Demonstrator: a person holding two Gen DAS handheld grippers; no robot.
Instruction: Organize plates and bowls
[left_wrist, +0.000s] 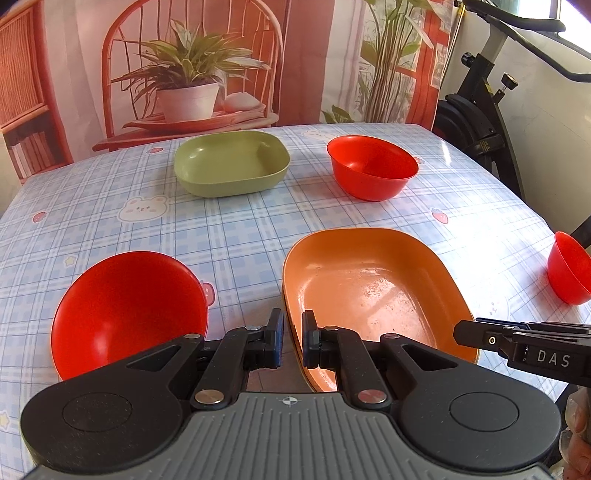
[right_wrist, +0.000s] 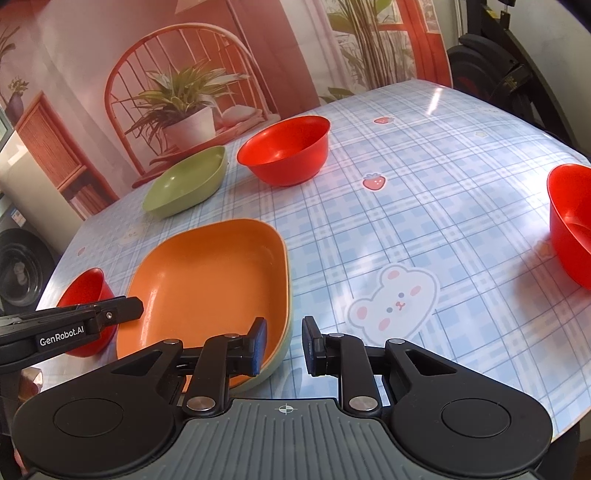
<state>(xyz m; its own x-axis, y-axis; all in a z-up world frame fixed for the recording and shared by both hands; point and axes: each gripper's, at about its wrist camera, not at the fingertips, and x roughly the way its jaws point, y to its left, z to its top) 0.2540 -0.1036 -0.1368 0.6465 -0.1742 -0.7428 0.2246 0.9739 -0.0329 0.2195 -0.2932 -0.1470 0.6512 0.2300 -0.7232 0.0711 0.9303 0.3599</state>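
An orange plate (left_wrist: 369, 291) (right_wrist: 210, 277) lies near the table's front edge, stacked on a pale green plate (right_wrist: 275, 369) whose rim peeks out below it. My left gripper (left_wrist: 291, 341) is shut on the orange plate's near-left rim. My right gripper (right_wrist: 284, 345) straddles the stack's right rim, jaws slightly apart, pads not pressing. A second green plate (left_wrist: 231, 164) (right_wrist: 184, 188) sits at the back. Three red bowls stand around it: one at the back (left_wrist: 373, 166) (right_wrist: 284, 149), one near left (left_wrist: 125, 310) (right_wrist: 86, 291), one at the right (left_wrist: 569, 267) (right_wrist: 570, 221).
The table wears a blue checked cloth (left_wrist: 229, 236) with bear and strawberry prints. A printed backdrop (left_wrist: 192, 66) hangs behind it. An exercise bike (left_wrist: 480, 110) stands past the right edge. A washing machine (right_wrist: 22, 269) shows at the far left.
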